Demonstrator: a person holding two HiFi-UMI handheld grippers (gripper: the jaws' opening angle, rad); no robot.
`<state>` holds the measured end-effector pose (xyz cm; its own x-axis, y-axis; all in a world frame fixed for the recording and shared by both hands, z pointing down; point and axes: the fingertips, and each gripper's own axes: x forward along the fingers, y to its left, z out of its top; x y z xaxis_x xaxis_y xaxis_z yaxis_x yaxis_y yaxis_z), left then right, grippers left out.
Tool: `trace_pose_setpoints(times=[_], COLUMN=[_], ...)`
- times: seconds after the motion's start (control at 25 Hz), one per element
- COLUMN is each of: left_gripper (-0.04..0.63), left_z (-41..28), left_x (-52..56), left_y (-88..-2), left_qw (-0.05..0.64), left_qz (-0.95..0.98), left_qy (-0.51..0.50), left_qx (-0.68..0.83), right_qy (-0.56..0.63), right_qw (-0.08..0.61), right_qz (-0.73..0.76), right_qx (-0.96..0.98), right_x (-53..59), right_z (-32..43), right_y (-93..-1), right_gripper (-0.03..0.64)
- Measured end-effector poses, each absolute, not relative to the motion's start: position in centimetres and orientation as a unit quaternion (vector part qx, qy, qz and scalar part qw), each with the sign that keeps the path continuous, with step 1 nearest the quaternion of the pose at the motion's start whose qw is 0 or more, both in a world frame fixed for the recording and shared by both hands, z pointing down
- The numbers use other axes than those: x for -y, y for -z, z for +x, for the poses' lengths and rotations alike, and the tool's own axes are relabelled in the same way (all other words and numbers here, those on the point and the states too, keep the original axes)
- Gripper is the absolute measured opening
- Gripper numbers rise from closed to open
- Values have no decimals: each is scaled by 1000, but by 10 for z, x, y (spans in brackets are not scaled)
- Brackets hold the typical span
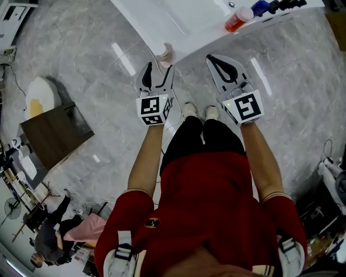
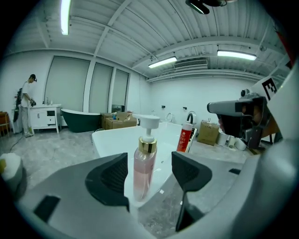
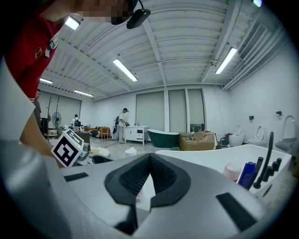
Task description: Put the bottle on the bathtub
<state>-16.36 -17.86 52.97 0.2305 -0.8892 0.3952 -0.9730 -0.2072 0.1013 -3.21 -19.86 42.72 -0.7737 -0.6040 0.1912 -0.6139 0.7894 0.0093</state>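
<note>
Your left tool (image 1: 160,67) is at the near corner of the white bathtub (image 1: 181,24), jaws spread wide w/ the pink pump bottle (image 2: 143,163) upright btwn them. In the left gripper view there's a gap on each side of the bottle, narrower on the left, so neither pad presses on it. The bottle stands on the bathtub rim, close to the near edge, w/ a white pump head and a gold collar under it.

Your right tool (image 1: 212,58) is to the right of the left one, tips near the tub's edge. Its jaws are closed tip to tip w/ nothing btwn them.

Farther right along the rim, well apart from the pink bottle, a red bottle (image 1: 238,19) w/ a white cap stands, w/ a blue bottle (image 1: 261,7) just beside it. Grey tiled floor (image 1: 97,65) lies under your feet.
</note>
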Motion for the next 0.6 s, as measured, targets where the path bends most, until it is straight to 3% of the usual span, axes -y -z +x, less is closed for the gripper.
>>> trace_pose_setpoints(times=[0.6], left_gripper=[275], left_z=[-130], left_x=[144], left_y=[-434], left_qw=[131], left_qz=[781], left_qy=[-68], left_qx=[607], right_qy=[-23], right_qw=[66], right_qz=[309], right_qx=[948], right_x=[166], right_z=[-25], right_y=[-384], right_gripper=[-5])
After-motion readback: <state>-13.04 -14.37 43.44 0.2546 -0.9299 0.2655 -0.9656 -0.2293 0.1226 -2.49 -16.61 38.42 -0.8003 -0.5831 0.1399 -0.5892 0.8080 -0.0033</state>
